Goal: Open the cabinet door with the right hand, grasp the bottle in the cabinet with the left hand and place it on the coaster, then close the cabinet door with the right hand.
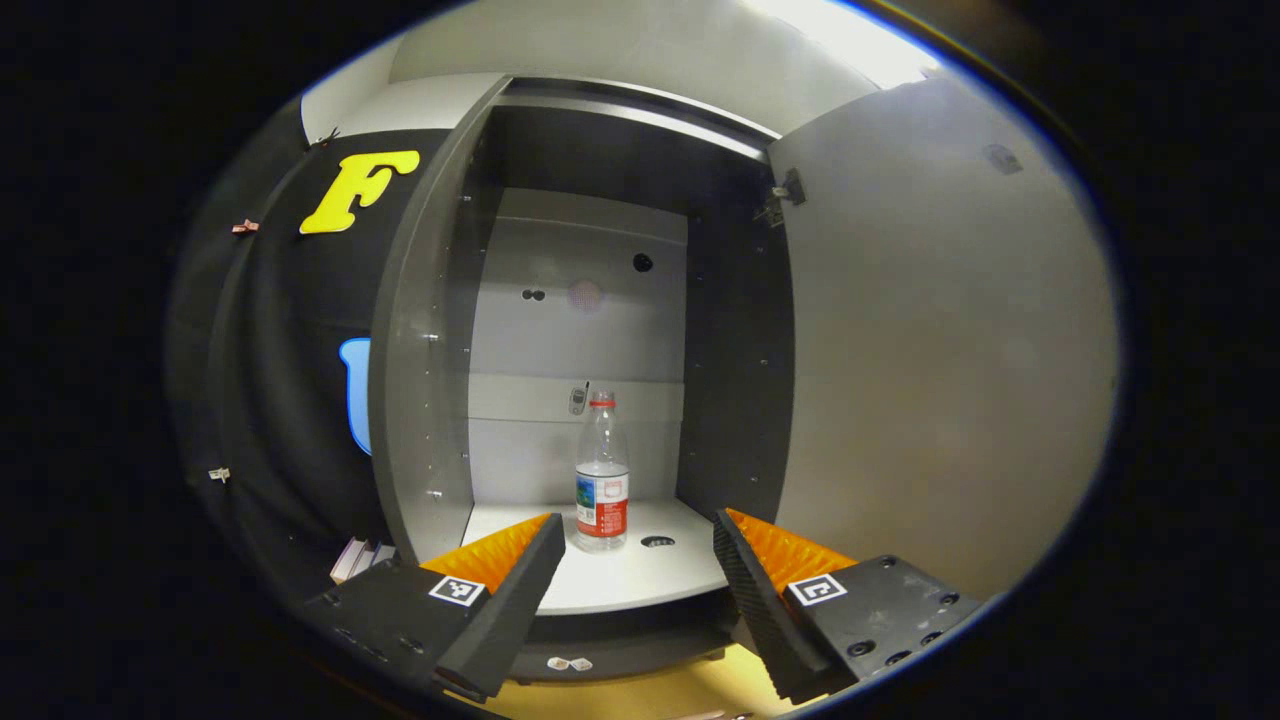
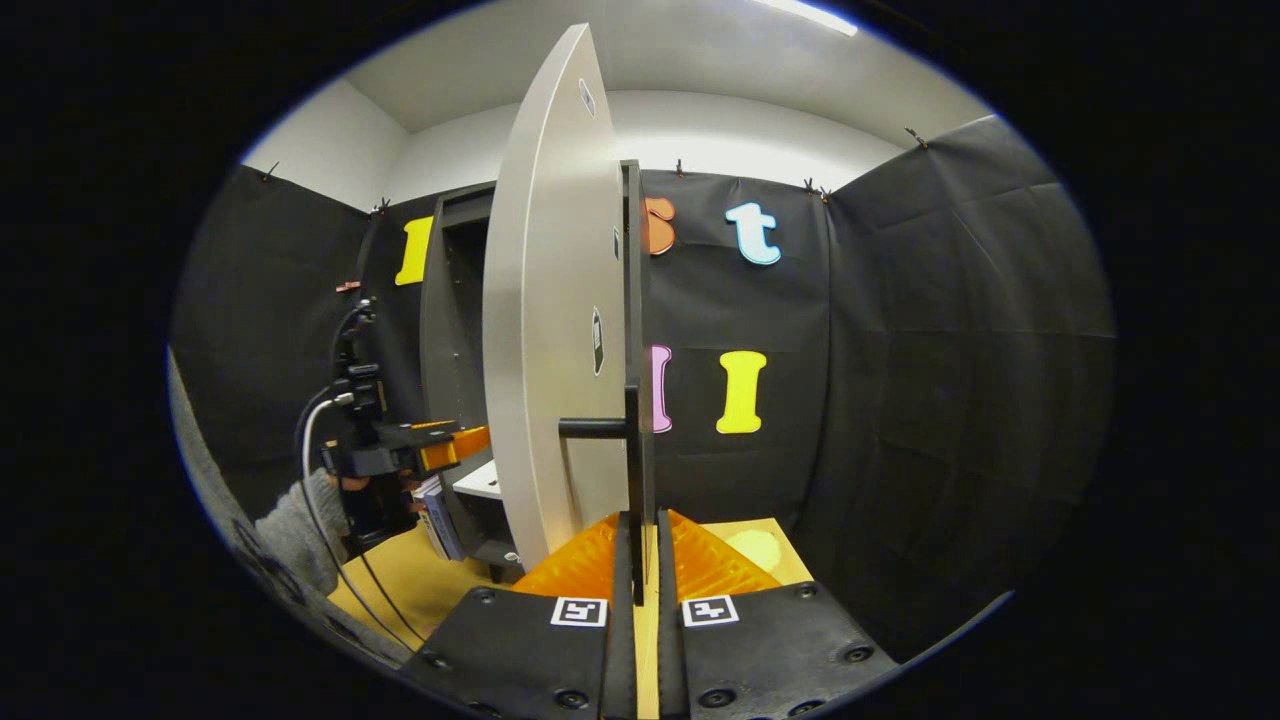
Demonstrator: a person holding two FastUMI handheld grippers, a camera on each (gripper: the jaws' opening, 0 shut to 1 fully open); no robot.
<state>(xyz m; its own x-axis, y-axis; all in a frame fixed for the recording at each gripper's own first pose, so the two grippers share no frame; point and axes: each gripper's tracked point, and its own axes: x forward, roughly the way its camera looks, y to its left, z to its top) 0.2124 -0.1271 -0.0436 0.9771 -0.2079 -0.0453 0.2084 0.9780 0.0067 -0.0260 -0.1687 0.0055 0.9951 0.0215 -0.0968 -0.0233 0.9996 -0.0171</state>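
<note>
One bottle (image 1: pixel 602 472) inside open cabinet (image 1: pixel 420 330)

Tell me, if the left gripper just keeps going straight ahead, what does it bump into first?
Most likely the bottle. The left gripper is open and points into the cabinet, with the bottle standing on the shelf just ahead between its fingers. How far ahead is hard to judge.

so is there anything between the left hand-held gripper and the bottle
No. In the left gripper view, just bare white shelf lies between the open hand-held gripper and the bottle.
</note>
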